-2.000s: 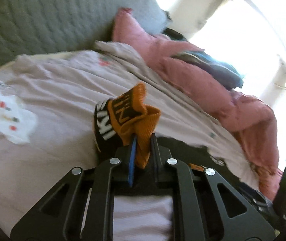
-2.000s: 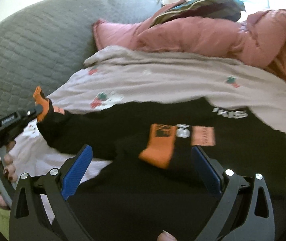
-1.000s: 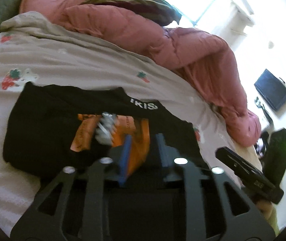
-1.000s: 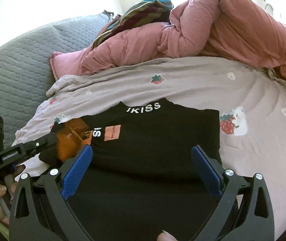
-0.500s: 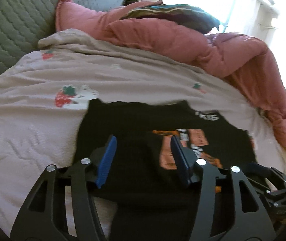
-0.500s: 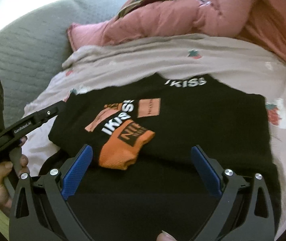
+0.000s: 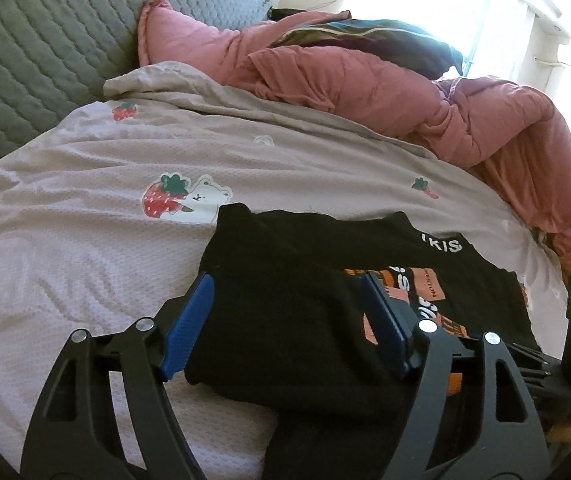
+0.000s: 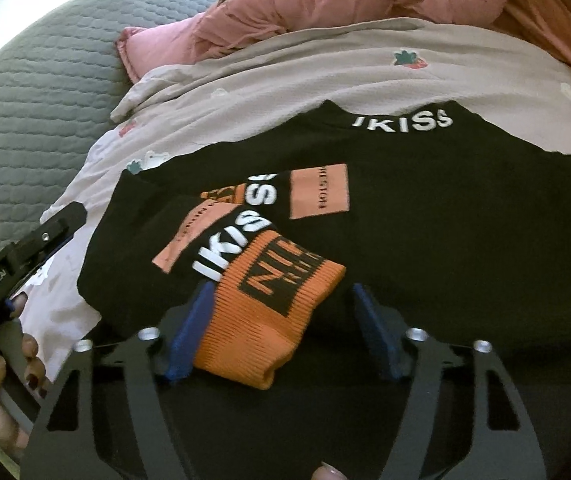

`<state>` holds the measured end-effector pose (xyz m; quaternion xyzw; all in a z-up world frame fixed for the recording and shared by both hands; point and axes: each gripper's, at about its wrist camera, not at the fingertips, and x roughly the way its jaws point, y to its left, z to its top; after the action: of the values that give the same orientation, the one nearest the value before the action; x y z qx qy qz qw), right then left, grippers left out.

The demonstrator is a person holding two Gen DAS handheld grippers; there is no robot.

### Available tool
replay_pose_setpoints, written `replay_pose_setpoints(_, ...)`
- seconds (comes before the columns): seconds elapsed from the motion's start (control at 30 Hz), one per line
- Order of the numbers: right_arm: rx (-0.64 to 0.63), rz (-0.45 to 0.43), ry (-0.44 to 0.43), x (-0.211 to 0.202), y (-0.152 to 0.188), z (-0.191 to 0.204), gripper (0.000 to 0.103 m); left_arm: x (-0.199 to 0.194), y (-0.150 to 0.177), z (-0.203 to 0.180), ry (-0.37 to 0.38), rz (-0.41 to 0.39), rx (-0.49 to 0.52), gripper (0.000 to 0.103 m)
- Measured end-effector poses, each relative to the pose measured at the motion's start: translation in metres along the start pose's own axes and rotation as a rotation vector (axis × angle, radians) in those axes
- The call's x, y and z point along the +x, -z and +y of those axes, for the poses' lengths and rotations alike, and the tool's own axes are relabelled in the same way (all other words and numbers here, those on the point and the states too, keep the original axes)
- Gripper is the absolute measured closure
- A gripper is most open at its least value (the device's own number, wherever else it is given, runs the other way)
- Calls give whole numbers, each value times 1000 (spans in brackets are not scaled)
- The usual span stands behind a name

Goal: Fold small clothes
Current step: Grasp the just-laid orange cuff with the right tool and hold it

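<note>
1. Right gripper: jaws about half wide and closing, orange ribbed cuff between the blue pads; left pad at the cuff's edge, right pad clear of it, no squeeze seen.
2. Left gripper: jaws fairly wide and opening, over the black sweater's near-left folded edge, gripping nothing.
3. Hand at left holds the other tool's handle.
4. Sweater lies folded on the strawberry-print sheet, sleeve across the chest, IKISS collar at the far side.
5. Far: pink duvet; far left, grey quilted headboard.
</note>
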<state>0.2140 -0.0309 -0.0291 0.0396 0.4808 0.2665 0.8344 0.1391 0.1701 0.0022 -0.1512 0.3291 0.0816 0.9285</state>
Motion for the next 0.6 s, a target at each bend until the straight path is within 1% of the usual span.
replay_pose_setpoints(0.1,-1,-4,-1,2,-3,1,64,-2,0,0,1,-9,2,36)
replay_pose_setpoints(0.17,19,-11,-29,2,-3,-1,78,-1,0,1,4,-9,-3,33)
replay_pose_setpoints(0.2,23,-11,-43,3,-3,-1,80,-2,0,2,5,-11,-9,32)
replay_pose_setpoints(0.23,17,-14,-41,2,-3,-1,83,-3,0,2,3,-15,-12,32)
replay_pose_setpoints(0.27,10,-18,-39,2,-3,1,92,-3,-1,3,3,-16,-16,32)
replay_pose_setpoints(0.3,1,-26,-38,0,-4,2,94,-4,-1,4,4,-19,-21,32)
replay_pose_setpoints(0.4,-39,-64,-46,-9,-8,8,95,-5,-4,8,4,-29,-36,32)
replay_pose_setpoints(0.5,-91,-126,-55,-26,-14,16,95,-8,-7,16,-3,-41,-59,32)
replay_pose_setpoints(0.6,-125,-183,-58,-44,-23,21,95,-9,-9,26,9,-37,-91,32)
